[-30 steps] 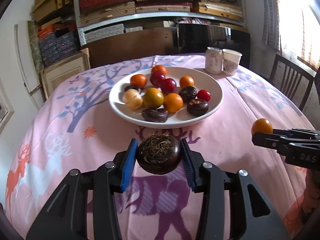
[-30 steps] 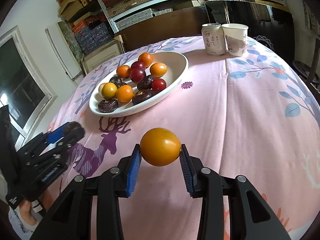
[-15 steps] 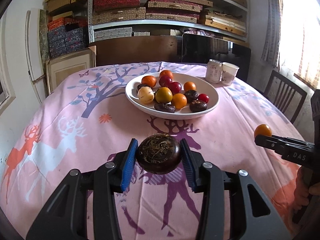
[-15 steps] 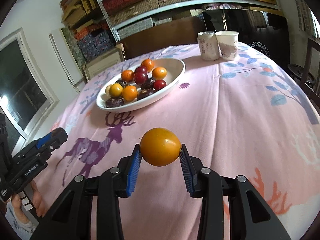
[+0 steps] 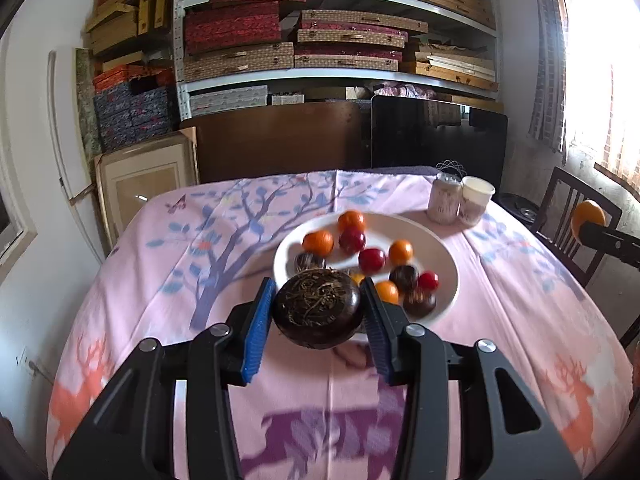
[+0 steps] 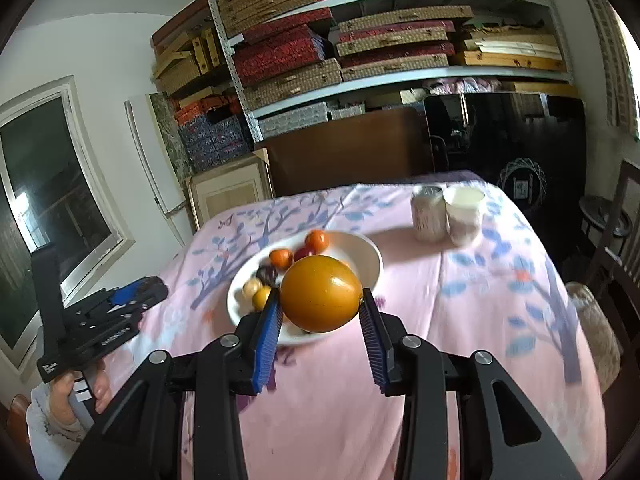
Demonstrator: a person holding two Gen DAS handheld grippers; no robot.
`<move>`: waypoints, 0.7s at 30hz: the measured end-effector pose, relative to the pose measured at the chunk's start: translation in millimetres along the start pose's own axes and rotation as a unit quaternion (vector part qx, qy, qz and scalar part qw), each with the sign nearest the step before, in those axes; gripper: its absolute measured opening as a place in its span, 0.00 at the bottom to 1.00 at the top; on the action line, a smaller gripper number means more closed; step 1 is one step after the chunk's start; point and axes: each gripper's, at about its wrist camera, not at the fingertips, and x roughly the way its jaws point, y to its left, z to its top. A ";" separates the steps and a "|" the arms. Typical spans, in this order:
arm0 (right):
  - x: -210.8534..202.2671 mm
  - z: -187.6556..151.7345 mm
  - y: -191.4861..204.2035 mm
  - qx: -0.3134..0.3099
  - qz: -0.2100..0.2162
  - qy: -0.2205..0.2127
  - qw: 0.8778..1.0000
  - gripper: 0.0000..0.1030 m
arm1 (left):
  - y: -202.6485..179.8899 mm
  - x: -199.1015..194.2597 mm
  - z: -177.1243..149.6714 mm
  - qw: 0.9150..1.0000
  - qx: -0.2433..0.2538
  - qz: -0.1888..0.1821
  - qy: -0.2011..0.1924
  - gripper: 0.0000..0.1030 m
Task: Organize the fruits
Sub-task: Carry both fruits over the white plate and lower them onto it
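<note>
Held fruit hides plate (front).

This is a lived-in room of a home, used for dining and storage. A table under a pink cloth printed with trees and deer carries a white oval dish of mixed fruit, with two paper cups near its far right corner. A dark wooden chair stands at its right edge. Behind, white metal shelves hold stacked woven and patterned boxes, beside a curtained window.
</note>
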 end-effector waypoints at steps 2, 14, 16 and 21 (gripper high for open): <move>8.7 14.6 1.3 -0.001 0.002 0.000 1.000 0.38 | -1.6 10.8 12.9 1.000 0.000 -0.005 0.001 0.41; 109.3 62.8 0.0 0.020 0.008 0.048 0.999 0.38 | -29.1 112.2 48.3 0.997 -0.012 -0.067 0.043 0.41; 131.6 62.2 -0.4 0.023 0.005 0.061 0.998 0.38 | -32.1 132.2 45.0 0.996 -0.011 -0.070 0.056 0.41; 198.9 57.9 -8.9 0.049 0.004 0.104 0.993 0.38 | -28.6 168.1 36.8 0.993 -0.019 -0.076 0.083 0.41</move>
